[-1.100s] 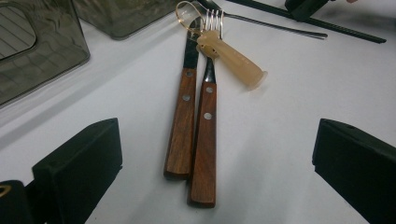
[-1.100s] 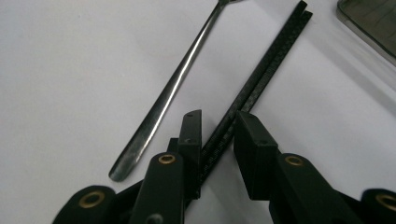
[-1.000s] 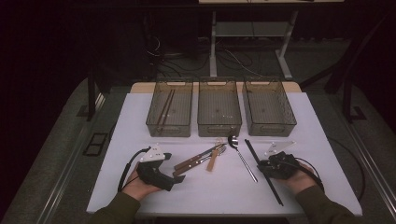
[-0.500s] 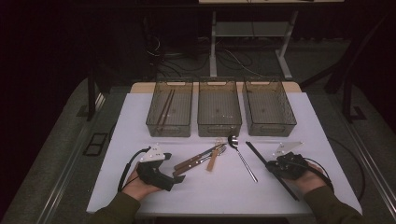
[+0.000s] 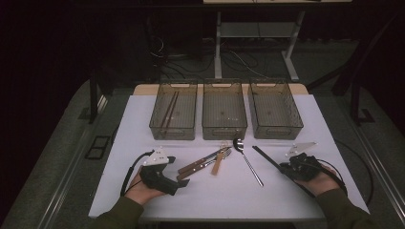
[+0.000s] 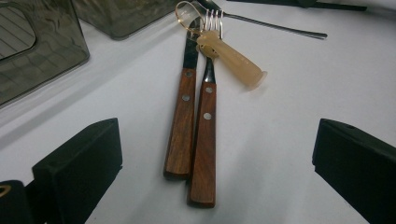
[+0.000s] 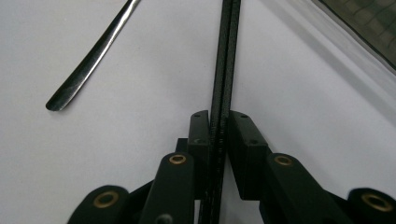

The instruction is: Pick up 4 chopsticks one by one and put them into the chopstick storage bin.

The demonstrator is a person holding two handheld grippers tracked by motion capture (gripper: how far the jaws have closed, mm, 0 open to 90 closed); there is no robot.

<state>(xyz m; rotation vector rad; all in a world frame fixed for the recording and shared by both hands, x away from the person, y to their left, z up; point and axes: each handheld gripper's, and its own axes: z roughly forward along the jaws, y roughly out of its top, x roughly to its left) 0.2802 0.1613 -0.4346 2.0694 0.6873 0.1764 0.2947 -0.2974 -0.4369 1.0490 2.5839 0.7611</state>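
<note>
Right gripper view has the right tongs point(image 7: 218, 128) clamped on black chopsticks point(image 7: 225, 56) near one end; the long sticks could swivel or slip. Left tongs point(image 6: 217, 154) gape empty at the tabletop's near edge.

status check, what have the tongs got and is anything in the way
Right tongs shut on black chopsticks, tips resting on table. Left tongs open, aimed at wooden-handled cutlery. Spoon beside chopsticks, apart.
</note>
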